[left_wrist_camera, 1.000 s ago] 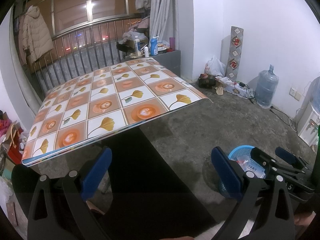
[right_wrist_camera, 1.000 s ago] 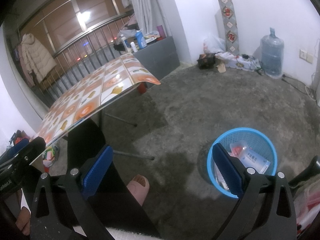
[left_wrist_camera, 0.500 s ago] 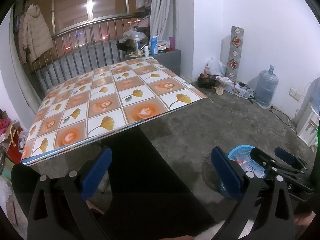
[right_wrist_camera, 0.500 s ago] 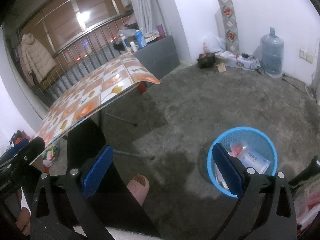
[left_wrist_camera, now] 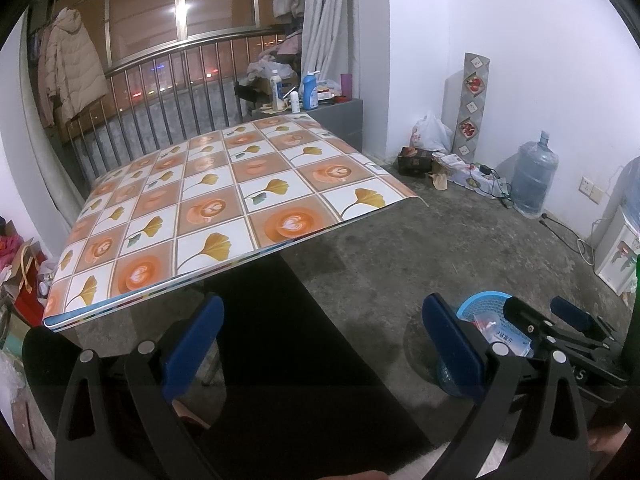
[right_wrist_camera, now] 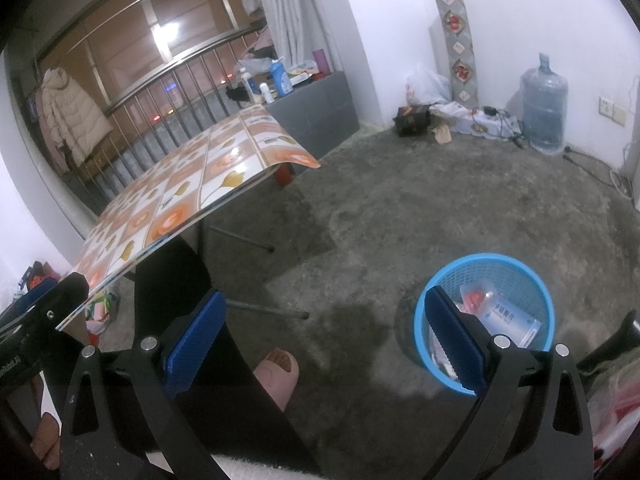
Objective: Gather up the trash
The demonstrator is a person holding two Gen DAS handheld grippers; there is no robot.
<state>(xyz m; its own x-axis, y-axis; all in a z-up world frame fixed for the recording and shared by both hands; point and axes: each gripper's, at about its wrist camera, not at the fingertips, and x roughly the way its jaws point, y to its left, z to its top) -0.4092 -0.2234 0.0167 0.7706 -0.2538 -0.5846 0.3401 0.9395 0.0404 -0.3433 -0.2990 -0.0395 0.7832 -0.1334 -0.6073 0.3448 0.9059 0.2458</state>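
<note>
Left gripper (left_wrist_camera: 322,344): jaws spread wide, blue pads well apart, nothing between them. It hangs over the person's dark trouser leg, near the front edge of the table (left_wrist_camera: 224,200).

Right gripper (right_wrist_camera: 326,336): jaws likewise spread wide and empty. Its right blue pad (right_wrist_camera: 454,346) overlaps the near rim of the blue wastebasket (right_wrist_camera: 516,268) in this view; whether it touches cannot be told. In the left wrist view the right gripper also shows at lower right, in front of the same basket.

Trash: a clear plastic bottle with a white printed label (right_wrist_camera: 506,318) lies tilted inside the wastebasket, red cap end toward the far wall, with some other litter beneath it, too small to identify. The basket stands on the bare concrete floor (right_wrist_camera: 400,208), right of the table.

Table top: patterned oilcloth of orange coffee-cup and ginkgo-leaf squares, nothing lying on it.

A foot in a pink slipper (right_wrist_camera: 280,372) rests on the floor between the right gripper's jaws in view.

Beyond: a large water jug (right_wrist_camera: 544,106) by the white wall, a metal railing (left_wrist_camera: 168,92), and a padded coat (left_wrist_camera: 72,68) hanging left.
</note>
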